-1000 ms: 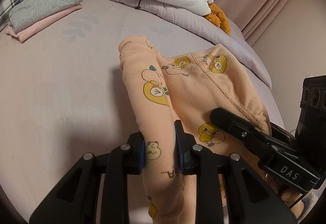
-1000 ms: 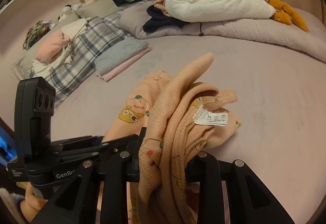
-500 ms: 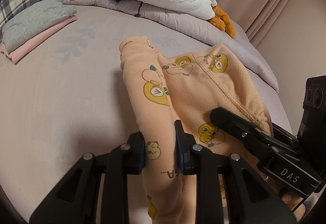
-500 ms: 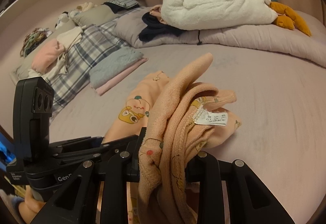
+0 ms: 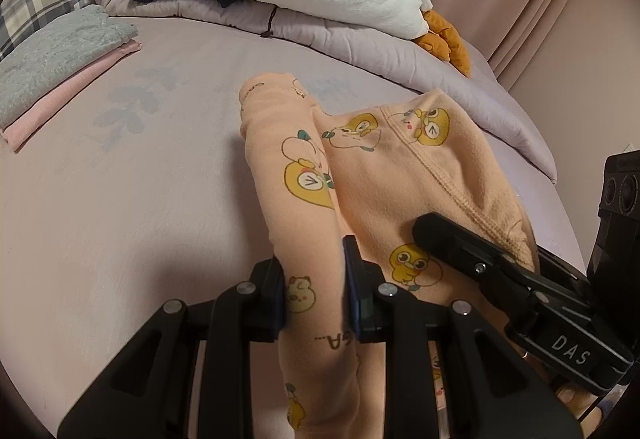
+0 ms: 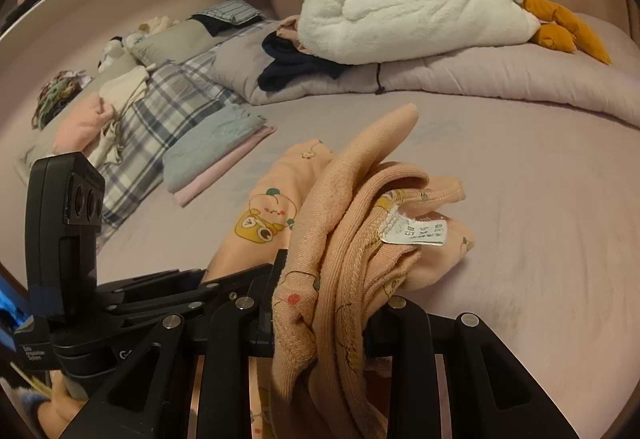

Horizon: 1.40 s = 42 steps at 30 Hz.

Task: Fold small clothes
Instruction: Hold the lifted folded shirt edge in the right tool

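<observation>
- The left hand-held gripper (image 5: 314, 293) has its jaws closed on a rolled length of the peach garment (image 5: 384, 175), pads pressing the cloth from both sides.
- The right hand-held gripper (image 6: 320, 313) is clamped on a bunched edge of the same garment, its white care label (image 6: 414, 233) just ahead of the jaws.
- Beyond both, the rest of the garment trails onto the lilac bed (image 5: 120, 199).
- Far ahead and leftward lies a folded grey and pink stack (image 6: 216, 155); a white plush goose (image 6: 404, 19) lies along the far quilt.
</observation>
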{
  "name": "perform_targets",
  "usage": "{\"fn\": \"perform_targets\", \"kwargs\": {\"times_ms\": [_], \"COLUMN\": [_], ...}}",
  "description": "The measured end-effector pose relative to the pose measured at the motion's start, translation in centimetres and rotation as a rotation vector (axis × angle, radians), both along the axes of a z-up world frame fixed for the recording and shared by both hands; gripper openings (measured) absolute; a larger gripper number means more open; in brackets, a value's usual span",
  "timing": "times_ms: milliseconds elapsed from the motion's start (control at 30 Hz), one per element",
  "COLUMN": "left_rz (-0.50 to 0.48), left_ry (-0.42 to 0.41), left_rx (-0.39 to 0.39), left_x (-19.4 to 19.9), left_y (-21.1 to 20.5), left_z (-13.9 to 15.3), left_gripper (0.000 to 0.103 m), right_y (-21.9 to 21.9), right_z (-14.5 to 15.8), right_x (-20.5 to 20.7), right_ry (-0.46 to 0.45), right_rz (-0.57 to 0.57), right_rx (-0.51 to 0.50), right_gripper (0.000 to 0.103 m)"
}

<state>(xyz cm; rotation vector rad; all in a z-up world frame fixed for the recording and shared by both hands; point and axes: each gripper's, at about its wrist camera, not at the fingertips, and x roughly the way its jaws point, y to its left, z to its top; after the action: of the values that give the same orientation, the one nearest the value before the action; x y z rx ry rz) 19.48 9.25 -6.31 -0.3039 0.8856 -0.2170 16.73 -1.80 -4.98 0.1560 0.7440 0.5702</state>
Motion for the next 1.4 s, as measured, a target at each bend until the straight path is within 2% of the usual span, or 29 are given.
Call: {"fn": "perform_targets", "kwargs": {"times_ms": [500, 1400], "left_rz": [-0.002, 0.004], "left_ry": [0.032, 0.07], "left_rx": [0.021, 0.038], "left_x": [3.0, 3.9], "left_y": [0.0, -0.9], "left_z": [-1.5, -2.9], "left_gripper": [0.024, 0.024], "right_y": [0.3, 0.6], "right_z": [-1.1, -2.2], "right_x": [2.0, 3.4], "right_ry": [0.027, 0.063], "right_rz": [-0.015, -0.028], "right_rx": [-0.013, -0.027], "right_gripper": [0.031, 0.031]}}
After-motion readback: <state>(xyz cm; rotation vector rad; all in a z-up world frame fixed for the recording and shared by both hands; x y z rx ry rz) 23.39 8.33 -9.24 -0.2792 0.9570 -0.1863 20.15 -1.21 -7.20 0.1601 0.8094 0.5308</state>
